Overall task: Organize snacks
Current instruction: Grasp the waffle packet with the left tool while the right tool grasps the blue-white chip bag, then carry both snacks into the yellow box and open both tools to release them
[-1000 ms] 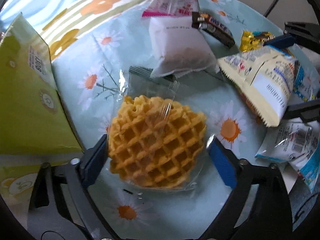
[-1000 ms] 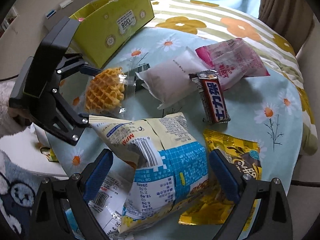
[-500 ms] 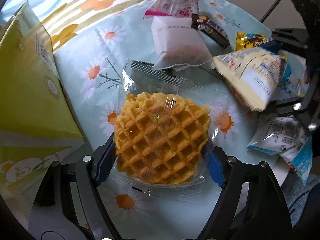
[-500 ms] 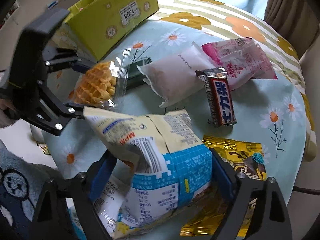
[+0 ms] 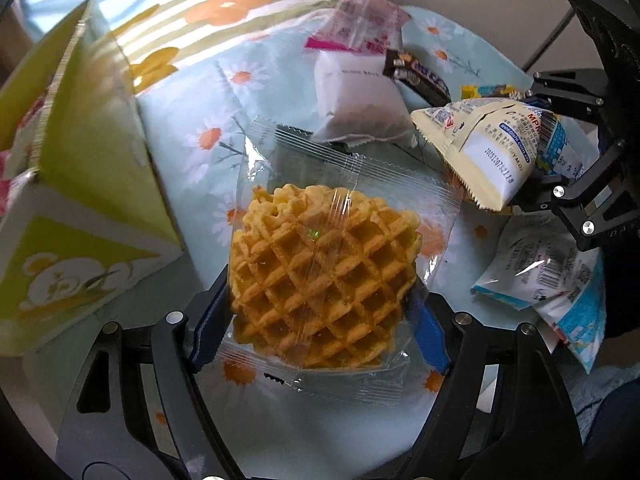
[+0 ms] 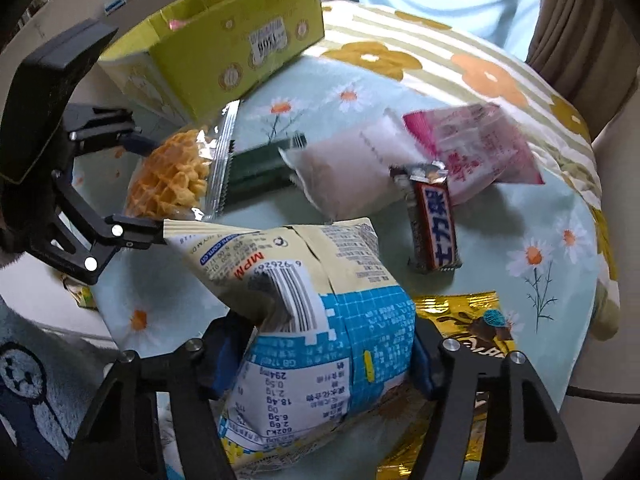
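Note:
My left gripper (image 5: 316,324) is shut on a wrapped waffle (image 5: 320,276) and holds it above the flowered cloth, right of the open yellow-green box (image 5: 84,184). The waffle also shows in the right wrist view (image 6: 172,178), with the box (image 6: 236,48) behind it. My right gripper (image 6: 324,356) is shut on a cream and blue snack bag (image 6: 312,336), lifted off the cloth. That bag shows at the right of the left wrist view (image 5: 500,148).
On the cloth lie a white packet (image 6: 344,172), a pink packet (image 6: 476,148), a chocolate bar (image 6: 434,224), a gold packet (image 6: 468,328) and a dark green packet (image 6: 260,168). A white and blue packet (image 5: 548,276) lies at the right edge.
Both grippers have closed, the left on the waffle and the right on the snack bag, and lifted them off the cloth. The left gripper has moved toward the box.

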Tool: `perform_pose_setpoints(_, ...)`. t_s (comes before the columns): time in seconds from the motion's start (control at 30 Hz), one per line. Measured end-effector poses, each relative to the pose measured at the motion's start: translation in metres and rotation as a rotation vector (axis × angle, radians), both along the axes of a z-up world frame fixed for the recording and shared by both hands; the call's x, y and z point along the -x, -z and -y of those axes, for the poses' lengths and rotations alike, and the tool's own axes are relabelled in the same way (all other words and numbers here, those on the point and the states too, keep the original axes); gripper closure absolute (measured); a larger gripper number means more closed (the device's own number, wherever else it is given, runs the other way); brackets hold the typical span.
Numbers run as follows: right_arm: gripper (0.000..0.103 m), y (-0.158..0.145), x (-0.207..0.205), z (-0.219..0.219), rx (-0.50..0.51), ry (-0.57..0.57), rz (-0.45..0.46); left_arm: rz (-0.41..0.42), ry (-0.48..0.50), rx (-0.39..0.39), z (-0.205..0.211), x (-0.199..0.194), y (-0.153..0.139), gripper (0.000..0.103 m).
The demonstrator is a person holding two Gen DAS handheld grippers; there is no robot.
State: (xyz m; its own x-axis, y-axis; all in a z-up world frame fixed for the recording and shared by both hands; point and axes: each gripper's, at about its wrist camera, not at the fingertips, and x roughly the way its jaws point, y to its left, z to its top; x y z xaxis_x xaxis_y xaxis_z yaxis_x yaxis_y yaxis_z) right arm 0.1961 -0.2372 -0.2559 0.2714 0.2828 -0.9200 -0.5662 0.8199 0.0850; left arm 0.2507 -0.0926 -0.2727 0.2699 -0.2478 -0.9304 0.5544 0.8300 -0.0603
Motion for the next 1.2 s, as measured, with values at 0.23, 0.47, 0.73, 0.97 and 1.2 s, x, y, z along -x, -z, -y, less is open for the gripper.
perform_pose_setpoints(0.23,0.040,-0.033,0.006,0.001,-0.058,0.028,0.036,0.048,-0.060,0.010,-0.008,0.010,-0.028,0.027)
perform_pose_setpoints(0.47,0.040,-0.085,0.012,-0.004,-0.109,0.045,0.116,0.136,-0.131,0.050,-0.020,0.029,-0.075,0.027)
perform_pose_setpoints(0.73,0.040,-0.134,0.005,-0.038,-0.142,0.058,0.204,0.202,-0.265,0.138,-0.072,0.027,-0.134,0.027)
perform_pose_setpoints(0.97,0.040,-0.167,-0.024,-0.094,-0.192,0.103,0.233,0.275,-0.345,0.141,-0.144,-0.010,-0.169,0.027)
perform_pose_setpoints(1.2,0.040,-0.178,-0.064,-0.166,-0.224,0.149,0.243,0.247,-0.406,0.084,-0.217,-0.060,-0.161,0.027)
